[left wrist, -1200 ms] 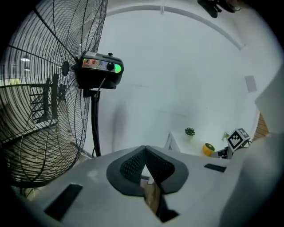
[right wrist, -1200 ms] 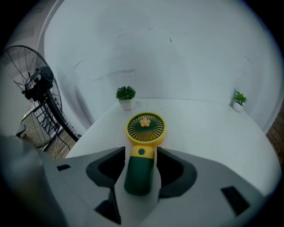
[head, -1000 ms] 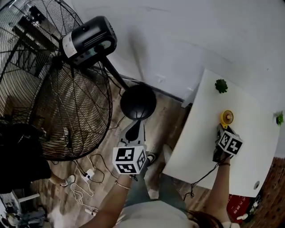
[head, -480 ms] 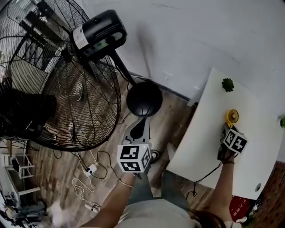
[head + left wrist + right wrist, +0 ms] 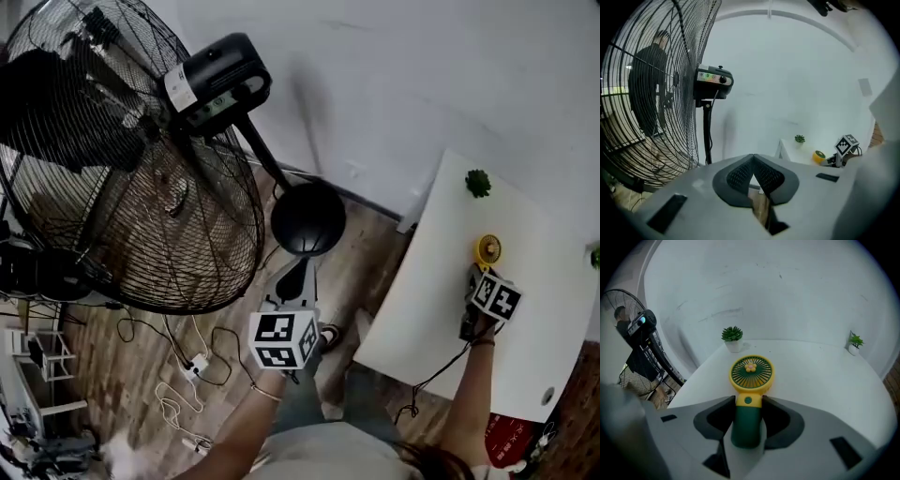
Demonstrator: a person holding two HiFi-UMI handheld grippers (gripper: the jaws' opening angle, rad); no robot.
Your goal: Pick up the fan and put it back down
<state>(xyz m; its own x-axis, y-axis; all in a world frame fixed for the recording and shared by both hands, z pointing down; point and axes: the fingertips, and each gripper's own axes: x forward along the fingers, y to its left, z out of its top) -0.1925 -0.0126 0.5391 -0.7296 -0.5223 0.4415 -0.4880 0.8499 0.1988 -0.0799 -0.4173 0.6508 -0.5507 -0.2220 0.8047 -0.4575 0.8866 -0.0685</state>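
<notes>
**Clamping the fan over the table**

Closed on the fan (image 5: 751,375), the right gripper (image 5: 749,401) has both jaw pads pressed against the top of the green handle, just under the yellow head. The fan lies over the table (image 5: 433,281), about midway across it and toward its far half. I cannot tell whether the handle's end rests on the tabletop. Its round grille faces the right gripper's camera, with a small flower shape at the hub.

Two things share the table with it. A plant (image 5: 732,335) stands at the table's far edge, beyond the fan and apart from it. A second plant (image 5: 855,341) stands at the table's far right corner, well apart from both.

The left gripper (image 5: 753,159) hangs off the table's left side, over the wooden floor (image 5: 361,267). Its jaws are brought together tip to tip, with nothing between them.

A floor fan (image 5: 141,187) stands left of the table and well apart from it. Its round black base sits on the floor close to the wall (image 5: 422,84), and its large wire cage is tilted on the pole. A black cord (image 5: 427,375) hangs down from the table's near edge, below the right gripper.
</notes>
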